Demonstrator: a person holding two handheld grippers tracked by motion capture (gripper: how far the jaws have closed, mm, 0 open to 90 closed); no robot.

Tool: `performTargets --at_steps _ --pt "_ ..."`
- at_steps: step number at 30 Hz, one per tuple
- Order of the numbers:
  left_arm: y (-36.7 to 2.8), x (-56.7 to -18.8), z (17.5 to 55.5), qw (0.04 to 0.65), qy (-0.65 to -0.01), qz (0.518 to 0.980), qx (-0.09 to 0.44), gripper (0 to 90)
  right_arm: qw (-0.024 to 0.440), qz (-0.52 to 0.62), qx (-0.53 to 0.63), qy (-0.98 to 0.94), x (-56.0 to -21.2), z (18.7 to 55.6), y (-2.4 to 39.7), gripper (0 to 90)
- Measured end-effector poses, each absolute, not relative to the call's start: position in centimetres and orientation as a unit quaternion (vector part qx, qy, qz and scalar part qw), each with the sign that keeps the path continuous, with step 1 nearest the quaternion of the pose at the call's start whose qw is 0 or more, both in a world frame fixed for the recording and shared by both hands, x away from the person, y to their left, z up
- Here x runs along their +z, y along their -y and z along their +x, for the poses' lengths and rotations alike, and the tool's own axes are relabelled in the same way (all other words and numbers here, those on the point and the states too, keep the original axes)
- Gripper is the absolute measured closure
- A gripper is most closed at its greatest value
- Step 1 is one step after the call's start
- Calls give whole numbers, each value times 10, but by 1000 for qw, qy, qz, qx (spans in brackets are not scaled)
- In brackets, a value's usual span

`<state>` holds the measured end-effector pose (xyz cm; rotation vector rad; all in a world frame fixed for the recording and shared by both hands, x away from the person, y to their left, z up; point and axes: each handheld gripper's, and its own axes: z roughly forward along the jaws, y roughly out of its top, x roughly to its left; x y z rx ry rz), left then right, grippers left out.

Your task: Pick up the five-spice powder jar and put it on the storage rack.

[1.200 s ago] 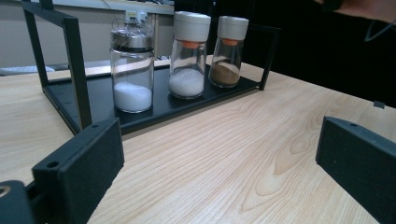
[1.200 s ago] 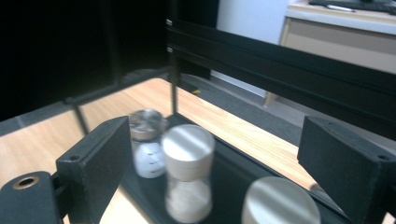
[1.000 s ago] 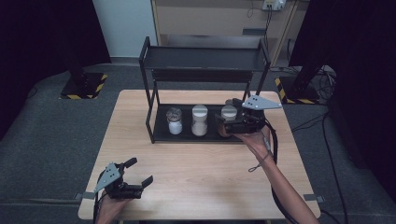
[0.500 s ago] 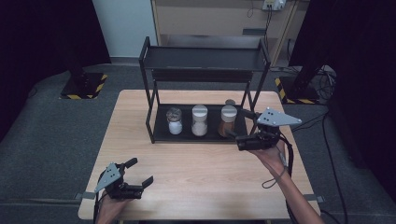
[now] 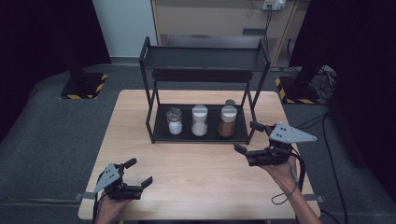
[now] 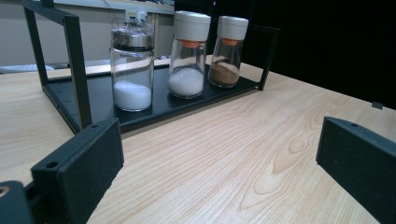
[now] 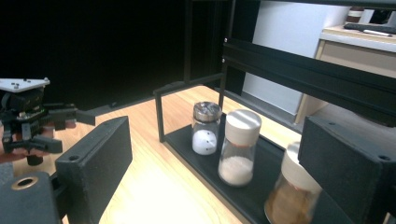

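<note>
Pulled back from the brown spice jar on the rack, the right gripper hovers wide, empty; the left gripper rests near-left, wide, empty.

Left gripper low near the table's front-left corner, jaws wide open; right gripper off the right edge, jaws apart, empty.

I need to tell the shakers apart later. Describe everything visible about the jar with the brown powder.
The brown-powder jar is clear glass with a pale cap and an orange ring beneath it. It is roughly a third full and stands upright at the right end of the row on the black rack's bottom shelf. Nothing grips it.
</note>
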<state>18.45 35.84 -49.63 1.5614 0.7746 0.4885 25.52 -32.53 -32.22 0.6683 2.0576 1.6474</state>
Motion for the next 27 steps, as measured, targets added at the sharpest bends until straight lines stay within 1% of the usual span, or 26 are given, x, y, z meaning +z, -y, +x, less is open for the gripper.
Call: performTargets --at_steps 11,20,27 --pt "-359 -496 182 617 -341 676 215 0 219 271 593 -726 -343 225 355 98" --pt "-360 -496 182 617 -341 676 215 0 229 291 595 -713 -356 207 373 98" --pt "-360 -497 181 618 -341 674 216 0 240 314 591 -704 -372 197 383 98"
